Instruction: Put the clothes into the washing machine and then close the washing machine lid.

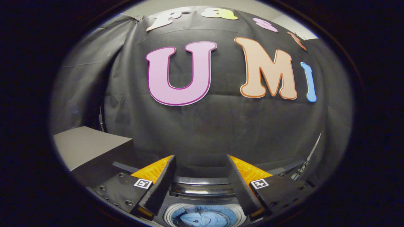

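My gripper [201, 164] is open, its two fingers spread wide with nothing between them, held above the washing machine. Below and between the fingers lies the machine's round drum opening [203, 217], and light blue clothes [202, 219] lie inside it. Behind the opening runs the machine's dark back panel [202, 187], just beyond the fingers. I cannot see the lid clearly.
A grey box-like surface [88, 148] stands left of the machine, beside the left finger. The booth's black cloth wall [221, 126] hangs close behind the machine.
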